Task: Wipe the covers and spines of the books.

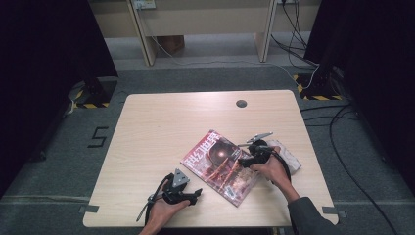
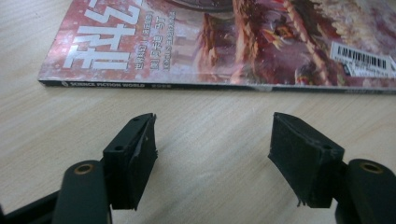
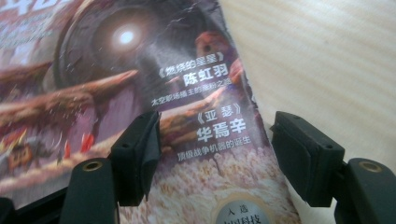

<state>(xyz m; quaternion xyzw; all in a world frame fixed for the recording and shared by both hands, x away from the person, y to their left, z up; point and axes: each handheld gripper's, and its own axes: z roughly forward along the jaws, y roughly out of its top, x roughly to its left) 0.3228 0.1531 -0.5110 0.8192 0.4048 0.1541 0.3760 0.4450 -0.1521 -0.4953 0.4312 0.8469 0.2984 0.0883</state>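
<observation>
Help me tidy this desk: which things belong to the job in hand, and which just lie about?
In use: magazine, left gripper, right gripper.
Lying about: pale flat thing behind the right hand, floor cables.

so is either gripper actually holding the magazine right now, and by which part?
Neither. The left gripper is open over bare table, short of the magazine spine. The right gripper is open above the cover's free edge, pads not pressing it.

Your pale wood worktop (image 1: 161, 122) stands on grey carpet (image 1: 205, 76) marked with a 5 (image 1: 98, 136). Beyond it you see 2 light desk legs (image 1: 147, 46), trailing cables (image 1: 337, 122) and dark, perhaps curtained, sides (image 1: 44, 58).
</observation>
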